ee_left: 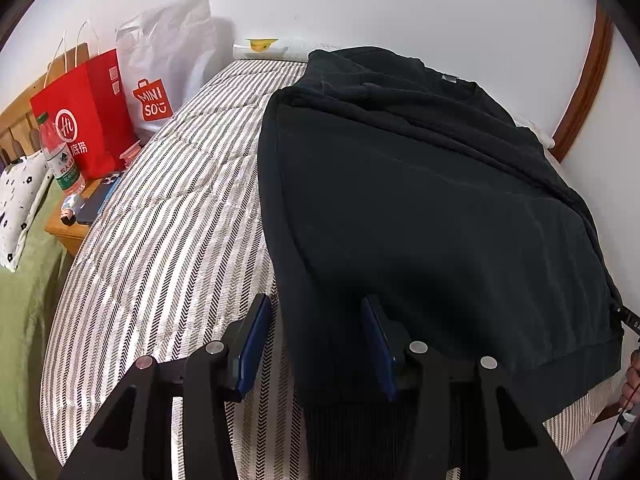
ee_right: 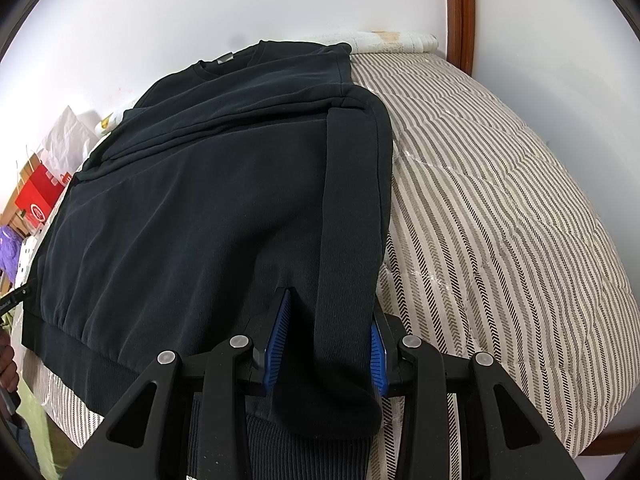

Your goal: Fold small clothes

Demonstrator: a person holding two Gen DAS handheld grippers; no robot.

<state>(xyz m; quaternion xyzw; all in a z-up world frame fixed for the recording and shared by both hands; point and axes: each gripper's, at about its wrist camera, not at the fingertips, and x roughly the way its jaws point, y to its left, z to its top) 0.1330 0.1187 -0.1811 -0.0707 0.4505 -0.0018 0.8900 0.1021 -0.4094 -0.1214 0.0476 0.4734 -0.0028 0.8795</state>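
A black sweatshirt (ee_left: 420, 200) lies flat on the striped bedcover (ee_left: 160, 220), collar toward the wall and ribbed hem nearest me. My left gripper (ee_left: 316, 300) stands open over the hem's left corner. The garment's edge lies between its blue pads, and a strip of bedcover shows beside the left pad (ee_left: 256, 340). In the right wrist view a sleeve (ee_right: 352, 220) is folded down along the sweatshirt's (ee_right: 192, 220) right side. My right gripper (ee_right: 332, 300) straddles that sleeve and the hem corner. The cloth fills most of its gap and brushes the right pad, with no clear pinch.
To the left a nightstand (ee_left: 66, 228) holds a red paper bag (ee_left: 84, 120), a white MINISO bag (ee_left: 160, 80), a water bottle (ee_left: 60, 156) and a phone (ee_left: 100, 196). A wooden door frame (ee_right: 460, 8) rises at the far right. Striped bedcover (ee_right: 500, 200) spreads to the right.
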